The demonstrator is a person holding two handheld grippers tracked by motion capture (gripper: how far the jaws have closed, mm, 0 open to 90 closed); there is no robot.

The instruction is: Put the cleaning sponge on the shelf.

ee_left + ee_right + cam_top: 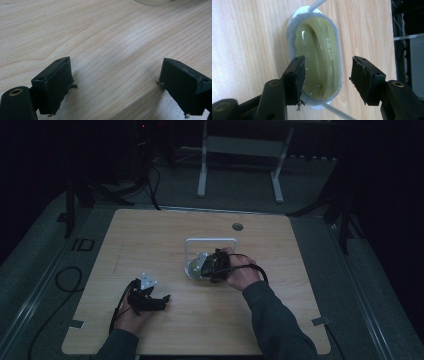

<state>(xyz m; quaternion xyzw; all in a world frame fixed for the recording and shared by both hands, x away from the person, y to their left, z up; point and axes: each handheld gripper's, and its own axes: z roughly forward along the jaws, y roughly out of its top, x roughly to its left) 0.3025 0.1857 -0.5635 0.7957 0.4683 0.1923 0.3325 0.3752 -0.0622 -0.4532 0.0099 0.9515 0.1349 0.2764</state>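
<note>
Table: a pale wooden top with rounded corners and fine lengthwise grain is seen from the high view; a small round grey grommet is set near its far edge.
Dish: an oval, glossy olive-green bowl is seen in the right gripper view, rimmed by a grey felt-like band; it is located just right of the table's centre in the high view.
Rack: a thin white wire frame, bent into a rounded rectangle, is found around and behind the dish; white rods are seen to pass above and below the dish in the right gripper view.
Right gripper: a black two-jaw tool is held over the dish, jaws spread apart, with the near half of the dish lying between them; contact with the rim cannot be told. Frayed pad edges are noted.
Left gripper: a black tool is held low over bare wood at the table's near left, jaws spread wide with nothing between them; blocky matte pads with screw holes are shown.
Left hand: it is wrapped around the left gripper's body.
Floor: dark grey carpet-like surface is seen beyond the table.
</note>
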